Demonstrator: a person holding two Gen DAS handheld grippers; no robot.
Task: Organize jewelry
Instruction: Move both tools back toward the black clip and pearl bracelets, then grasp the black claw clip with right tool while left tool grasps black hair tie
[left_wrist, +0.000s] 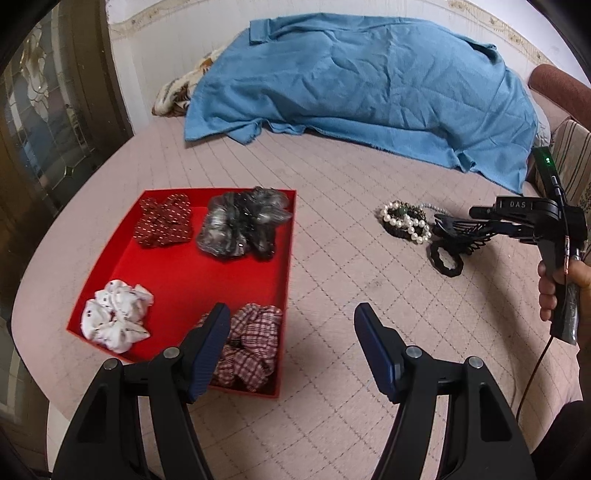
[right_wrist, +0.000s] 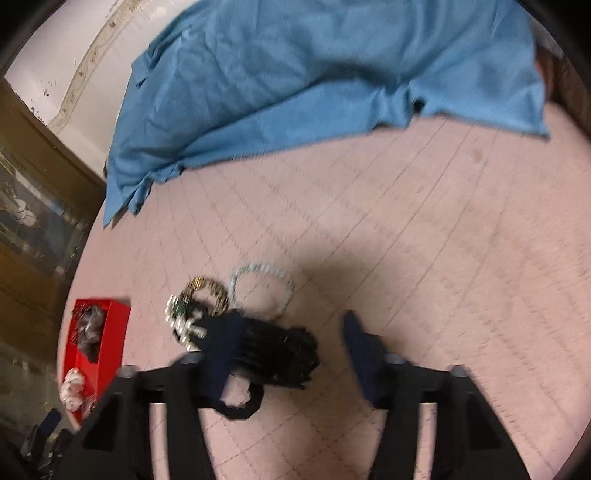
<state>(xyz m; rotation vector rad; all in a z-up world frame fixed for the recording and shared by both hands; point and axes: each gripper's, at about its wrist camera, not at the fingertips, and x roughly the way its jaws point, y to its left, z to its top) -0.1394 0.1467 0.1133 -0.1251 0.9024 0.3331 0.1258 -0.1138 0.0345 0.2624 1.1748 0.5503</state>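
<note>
Quilted pink bed cover (left_wrist: 332, 295) bears red tray (left_wrist: 221, 195), four scrunchies inside. Jewelry pile (left_wrist: 406, 219) lies well right, outside it. Right gripper (right_wrist: 291, 350) jaws apart over black claw clip (right_wrist: 280, 347); left gripper (left_wrist: 291, 350) apart, empty. Risk: tangled pearl bracelet (left_wrist: 397, 218) dragged along

A wide blue cloth (left_wrist: 354, 85) lies rumpled across the far part of the bed, over a pink quilted bedspread (left_wrist: 332, 295) stitched in a diamond grid. At its left end a brown-and-cream patterned blanket (left_wrist: 177, 94) sticks out from under it. Left of the bed stands a dark wooden cabinet with glass panes (left_wrist: 48, 110). A white wall with a patterned border strip (left_wrist: 159, 18) runs behind. At the far right are a reddish-brown cushion (left_wrist: 557, 85) and striped fabric (left_wrist: 572, 155).
</note>
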